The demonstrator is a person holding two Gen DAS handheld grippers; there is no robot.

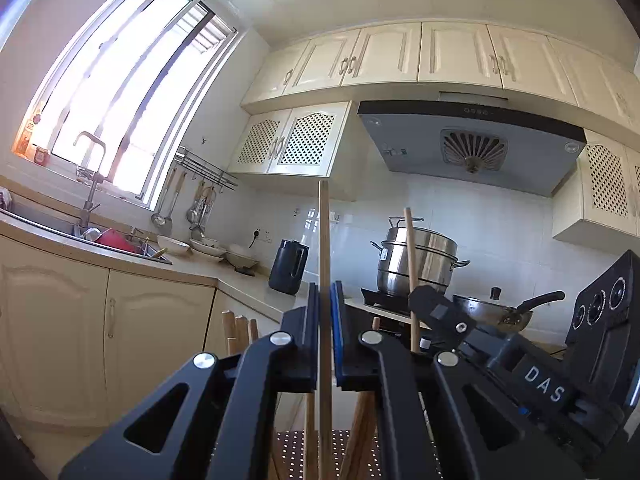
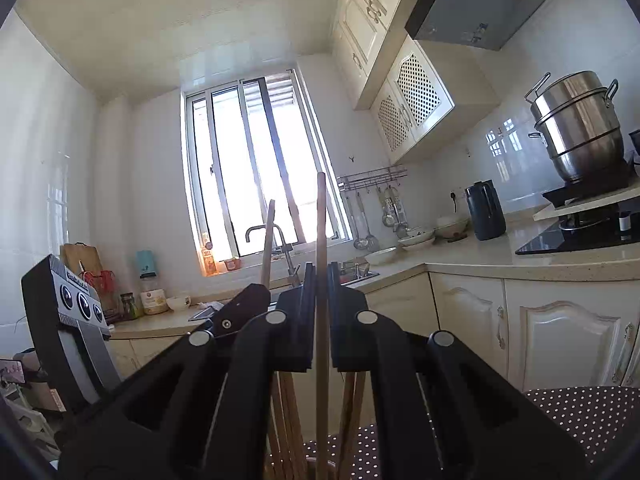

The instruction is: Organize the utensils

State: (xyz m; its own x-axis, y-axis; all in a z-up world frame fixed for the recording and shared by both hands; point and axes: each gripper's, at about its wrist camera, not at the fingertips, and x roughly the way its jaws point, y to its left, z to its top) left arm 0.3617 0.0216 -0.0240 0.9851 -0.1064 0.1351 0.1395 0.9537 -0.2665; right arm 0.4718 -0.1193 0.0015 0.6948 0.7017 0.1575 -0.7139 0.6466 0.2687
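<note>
The left gripper (image 1: 325, 300) is pinching one upright wooden chopstick (image 1: 324, 232); the right gripper (image 2: 321, 280) is pinching another chopstick (image 2: 321, 220). More chopsticks (image 2: 286, 420) are standing bundled below, above a dotted cloth (image 2: 580, 412); their container is mostly hidden.

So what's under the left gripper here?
Below the left gripper, more wooden chopsticks stand bunched over a dotted cloth. The fingers hide whatever holds them, so no container shows.

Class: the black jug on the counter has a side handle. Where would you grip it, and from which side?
Grip the black jug by its looped handle, coming from the stove side in the left wrist view, where the handle faces. The body looks too wide and smooth for narrow jaws; the upright handle offers a slim bar to close on.
</note>
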